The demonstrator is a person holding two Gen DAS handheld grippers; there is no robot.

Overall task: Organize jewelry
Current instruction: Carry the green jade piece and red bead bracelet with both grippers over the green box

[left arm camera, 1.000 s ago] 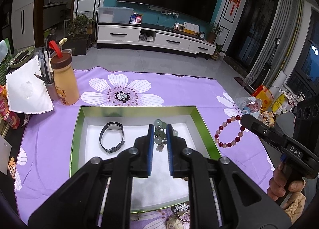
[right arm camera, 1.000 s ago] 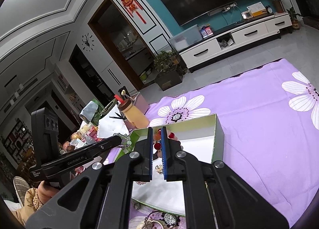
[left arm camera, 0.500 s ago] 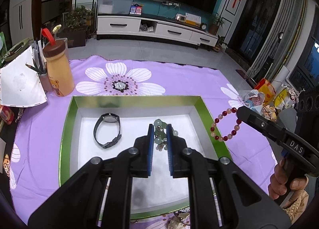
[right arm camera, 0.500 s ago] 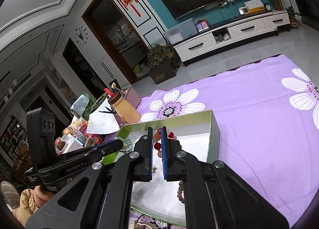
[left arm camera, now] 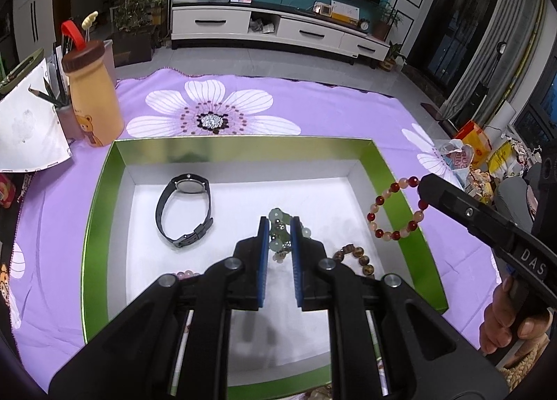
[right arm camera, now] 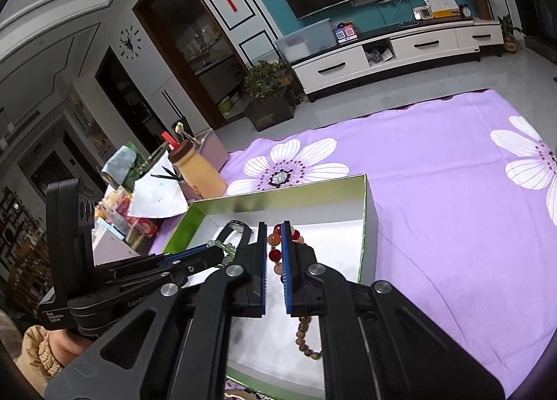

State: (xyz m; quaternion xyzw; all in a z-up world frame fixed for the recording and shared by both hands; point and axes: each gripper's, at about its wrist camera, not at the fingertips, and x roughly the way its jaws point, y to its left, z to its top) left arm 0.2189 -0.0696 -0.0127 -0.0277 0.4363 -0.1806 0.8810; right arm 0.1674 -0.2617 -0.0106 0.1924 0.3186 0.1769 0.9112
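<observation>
L hand-held gripper (left arm camera: 279, 238) pinching green bead bracelet (left arm camera: 278, 222) over box (left arm camera: 104, 184); R hand-held gripper (right arm camera: 274, 246) pinching red bead bracelet (left arm camera: 395, 206) above box's right rim. Risk: R release too early, bracelet drops onto tablecloth (left arm camera: 313, 104).

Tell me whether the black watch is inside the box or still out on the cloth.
Inside. The black watch lies on the white floor of the green-rimmed box, strap buckled in a loop.
</observation>
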